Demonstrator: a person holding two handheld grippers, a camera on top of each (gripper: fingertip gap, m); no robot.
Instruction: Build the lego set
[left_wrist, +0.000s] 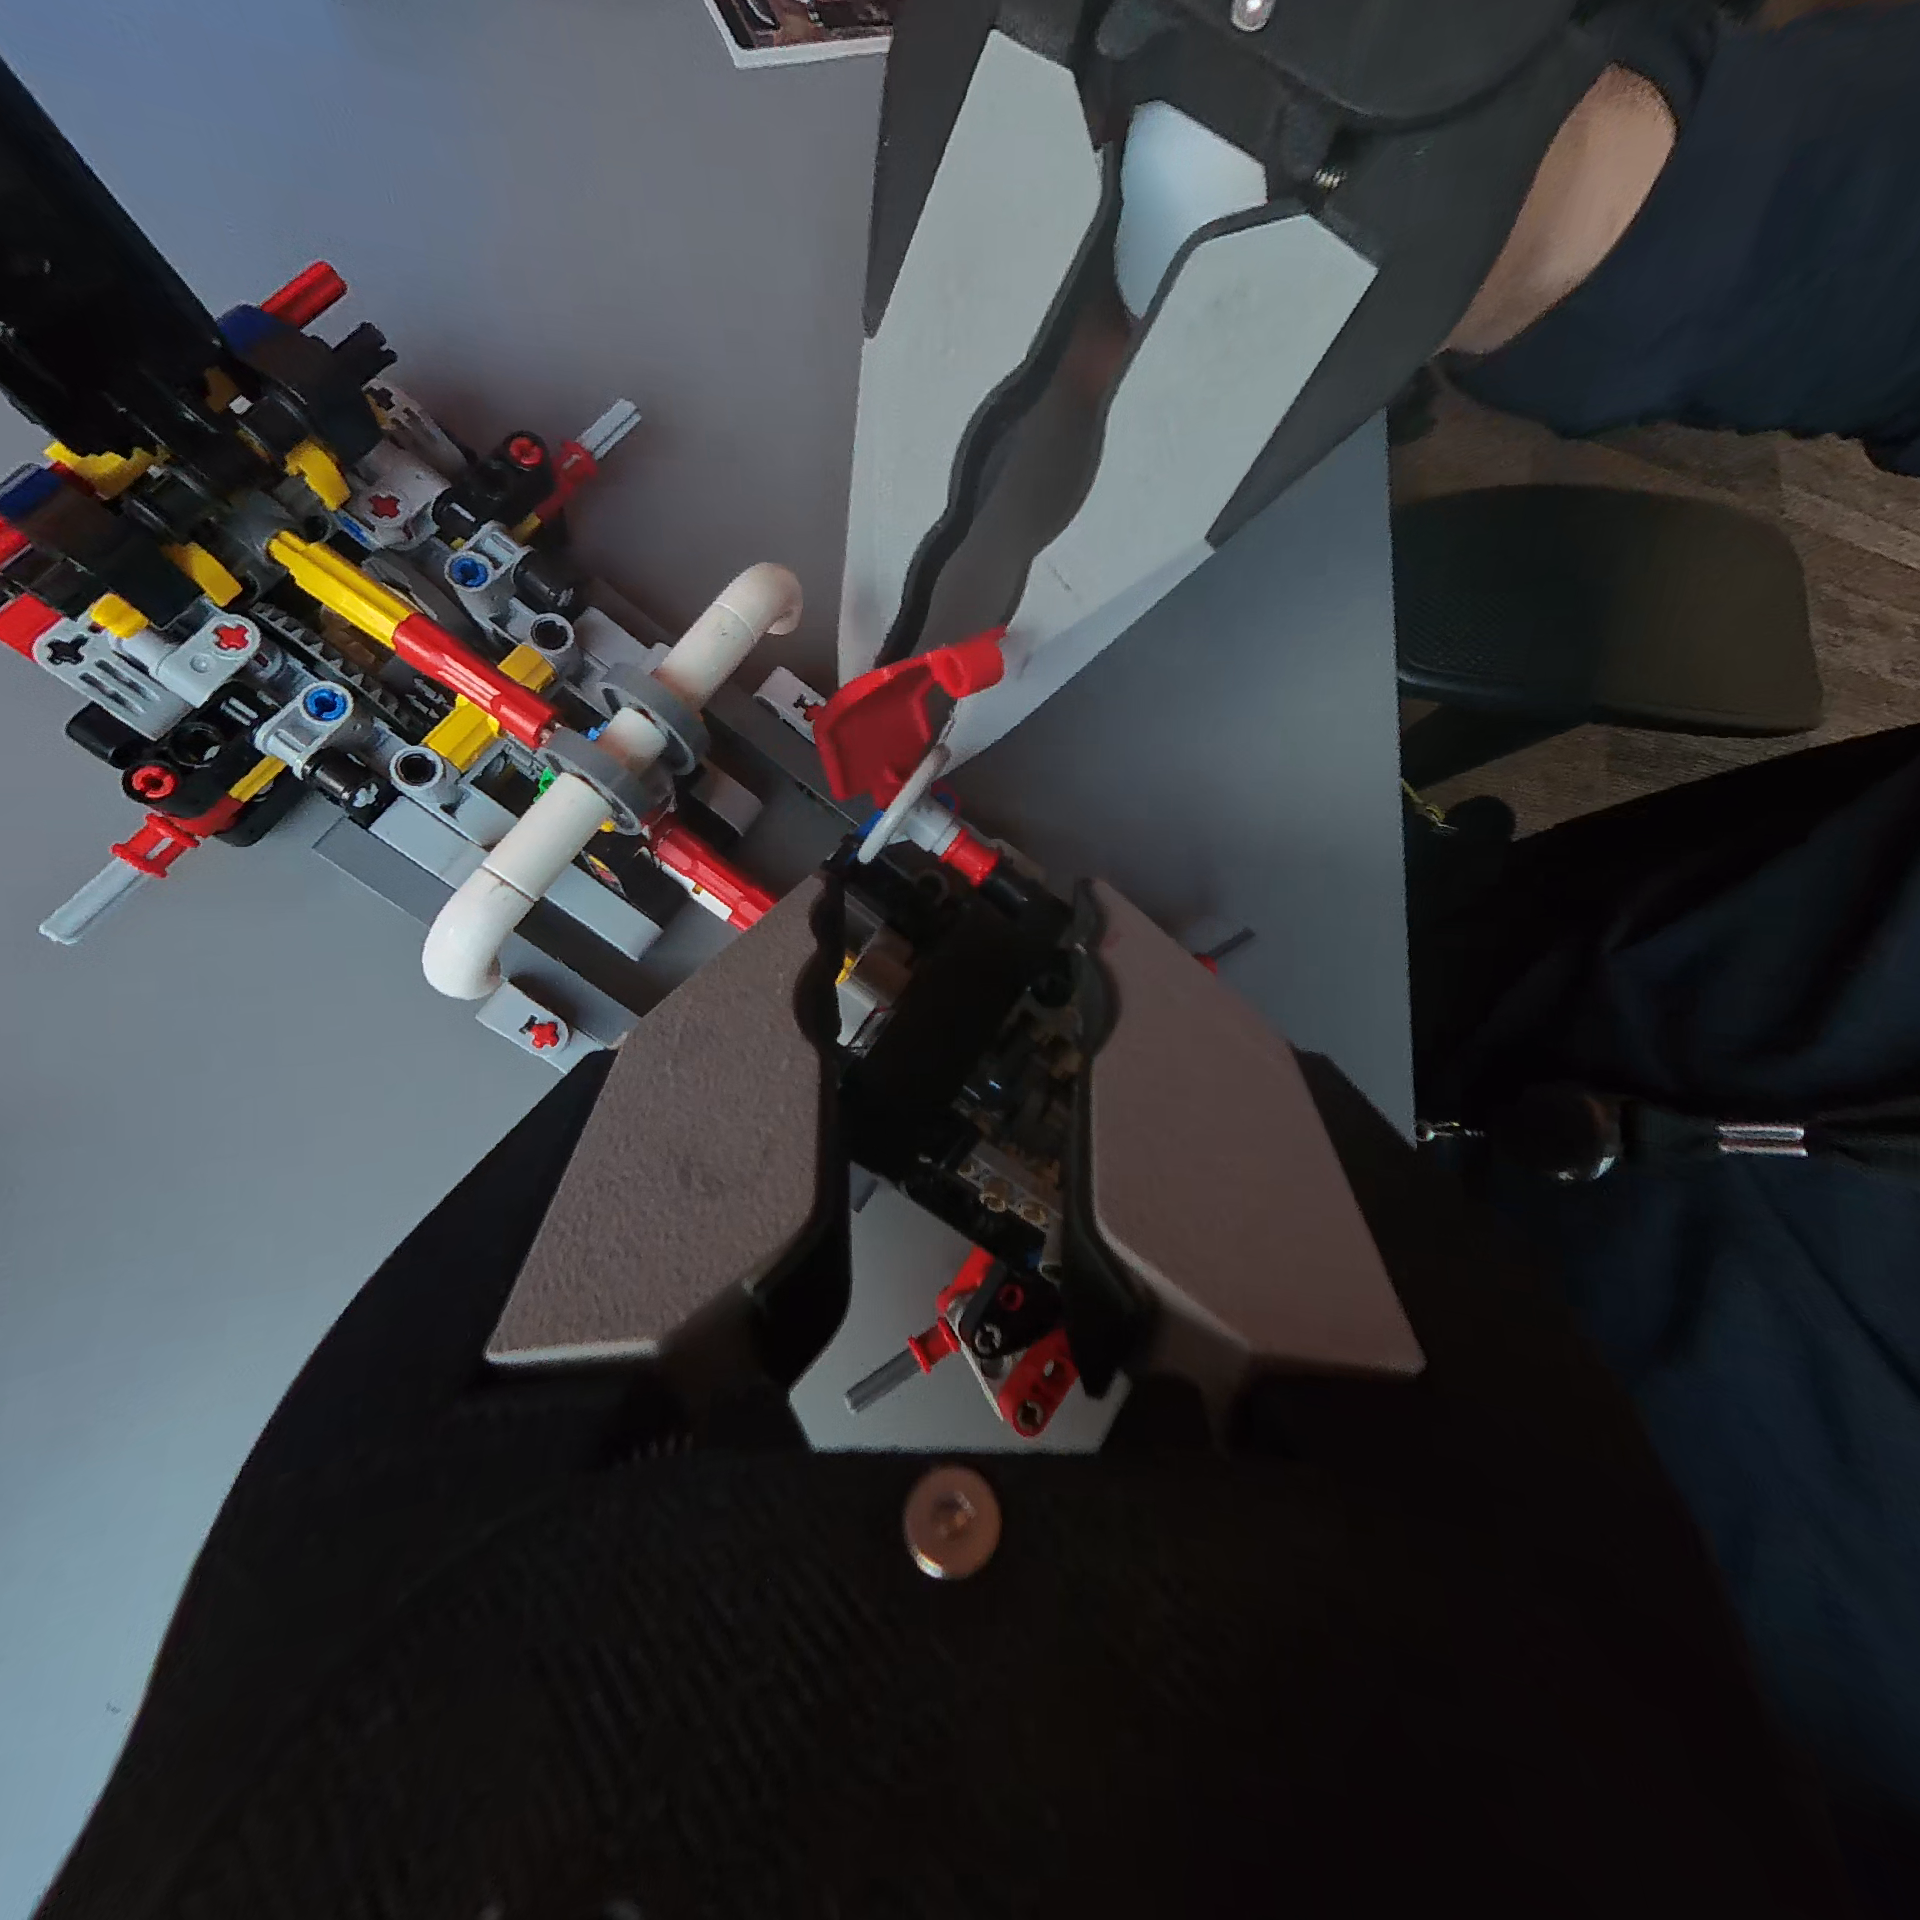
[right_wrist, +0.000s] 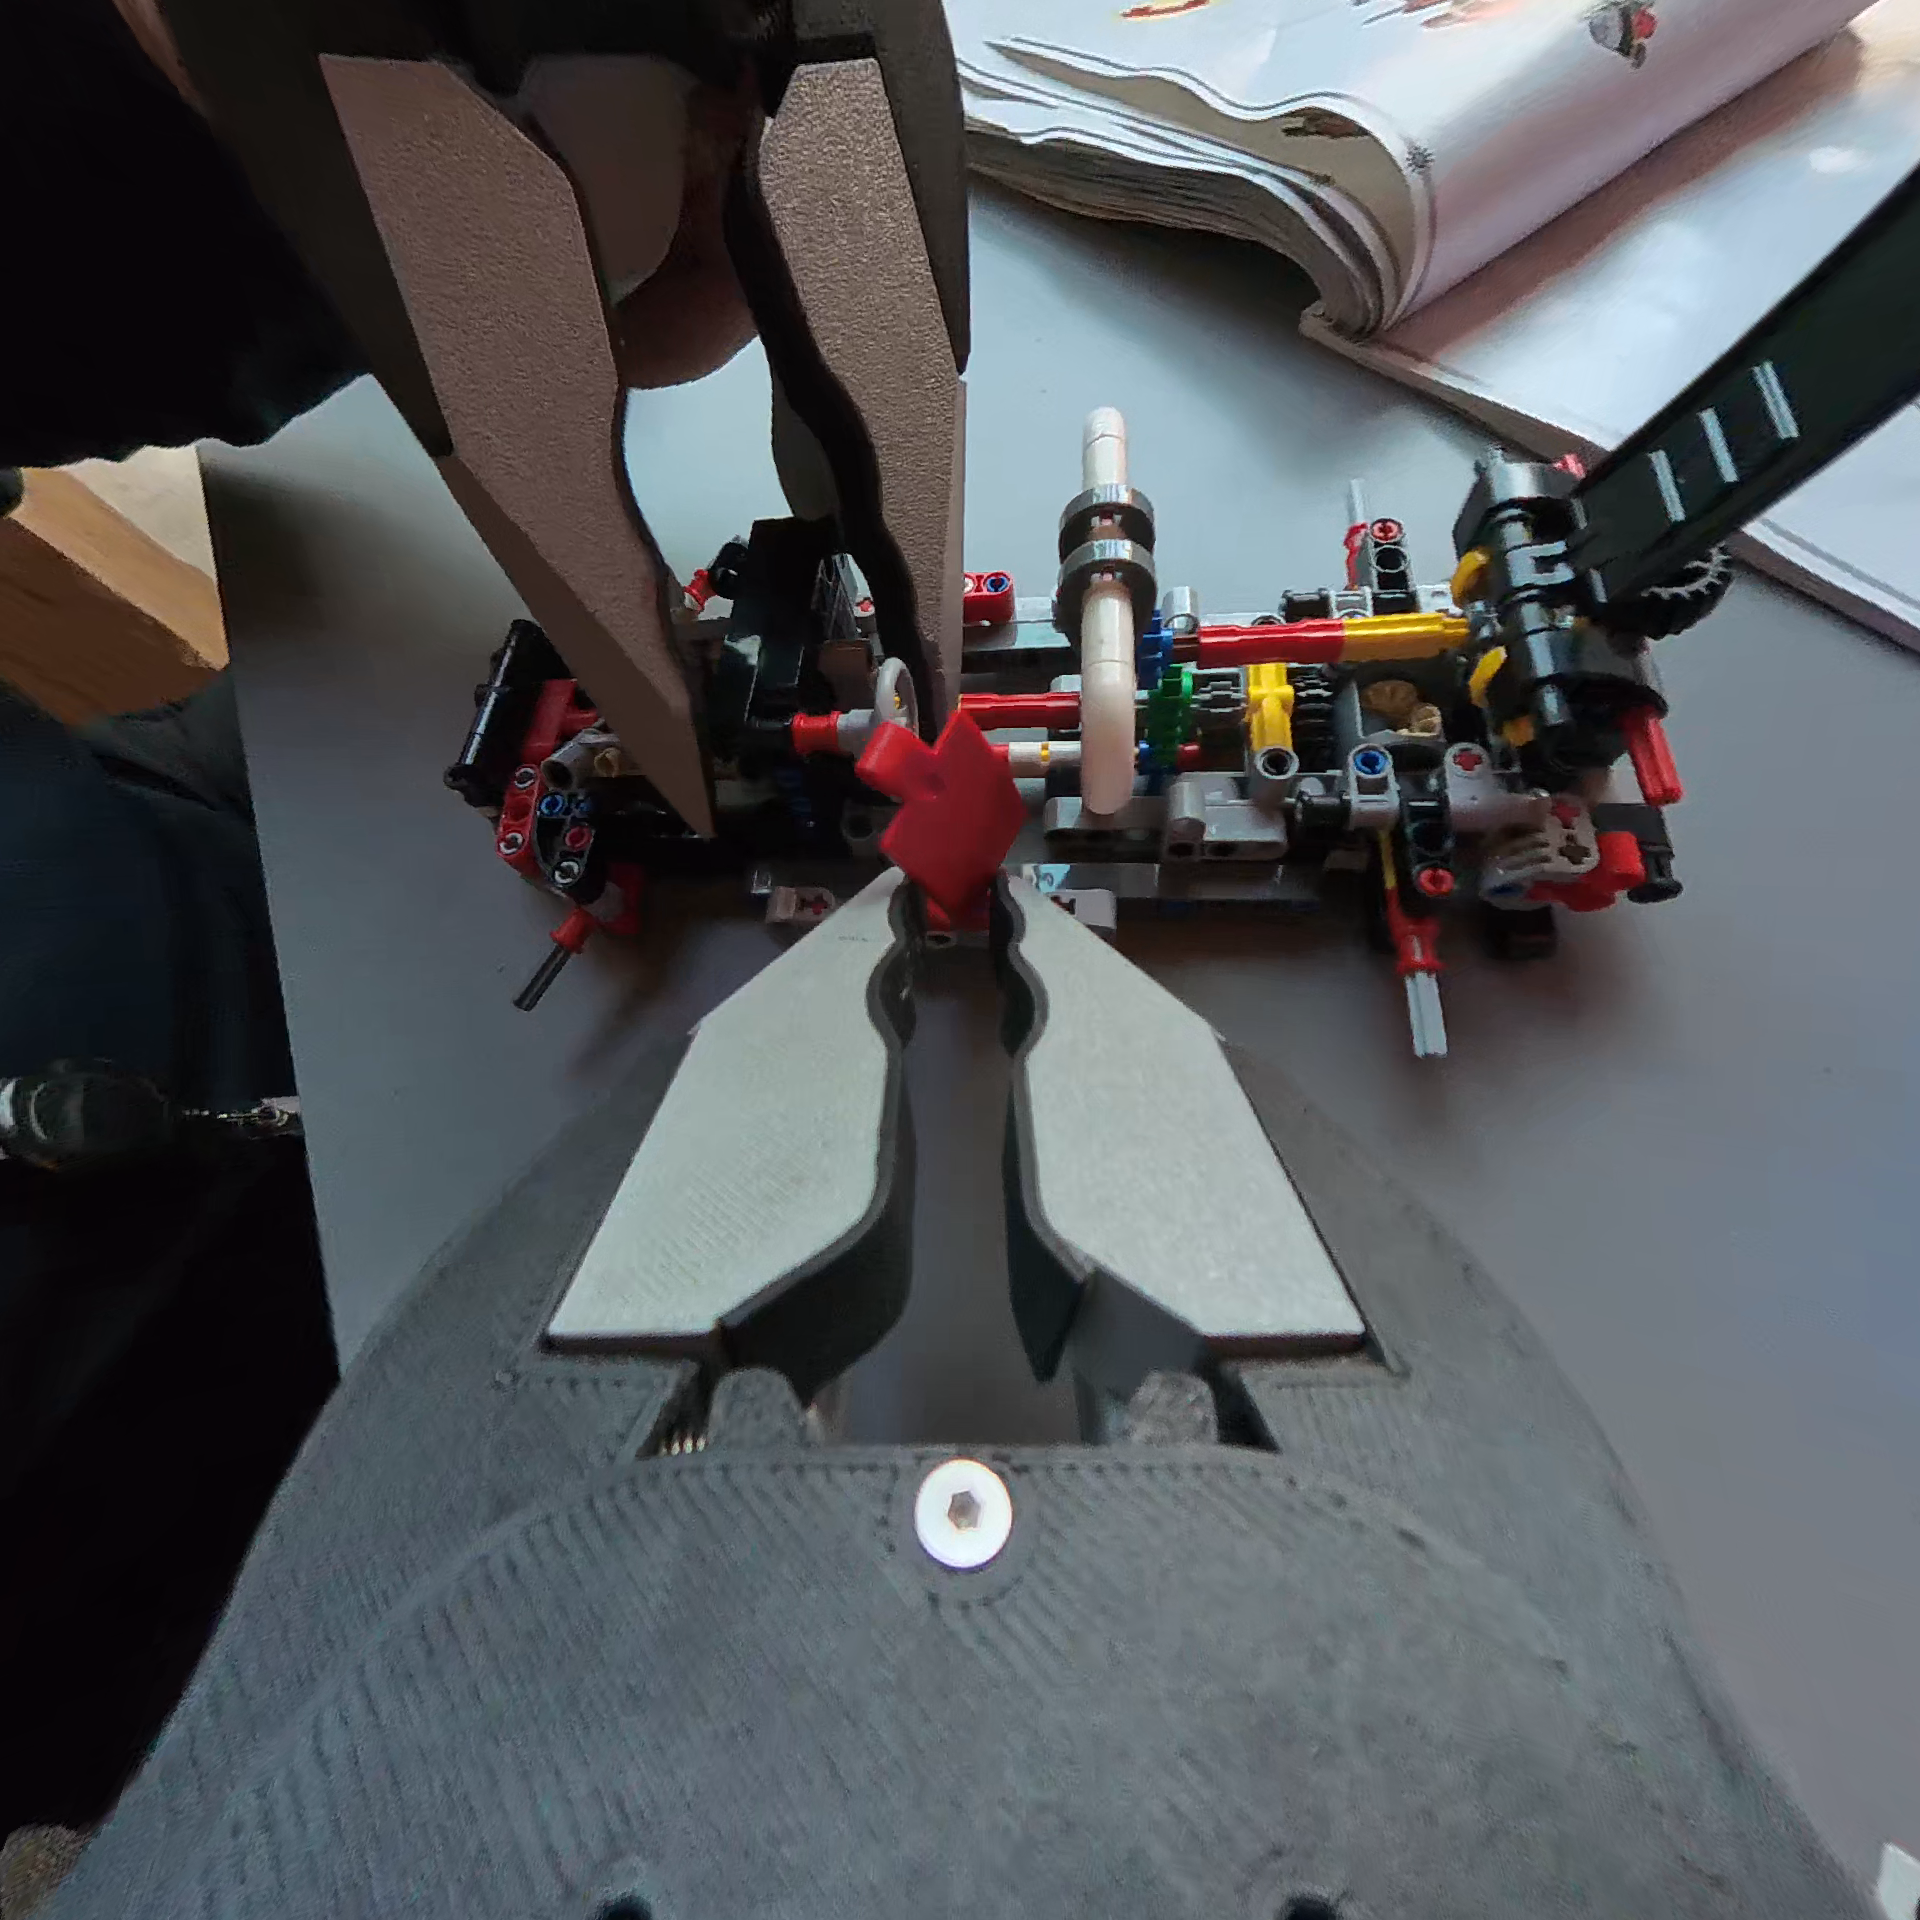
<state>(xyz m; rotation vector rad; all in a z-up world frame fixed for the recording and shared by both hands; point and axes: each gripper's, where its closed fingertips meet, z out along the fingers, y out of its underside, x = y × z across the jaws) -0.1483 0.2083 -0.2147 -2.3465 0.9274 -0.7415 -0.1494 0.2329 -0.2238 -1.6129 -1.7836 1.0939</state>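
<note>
A brick-built vehicle chassis lies on the grey table, with red and yellow axles, grey beams and white curved tubes. My left gripper is shut on the chassis's black end block. In the right wrist view it comes down from the upper left and straddles that block. My right gripper is shut on a red angular panel piece and holds it against the chassis, next to a small light-grey steering wheel. The left wrist view shows the right gripper, the red piece and the wheel.
An open instruction booklet lies at the back right of the table. A long black toothed part rises from the chassis's far end. The table's edge is close by, with a black chair seat and a person's legs beyond. A wooden block shows at left.
</note>
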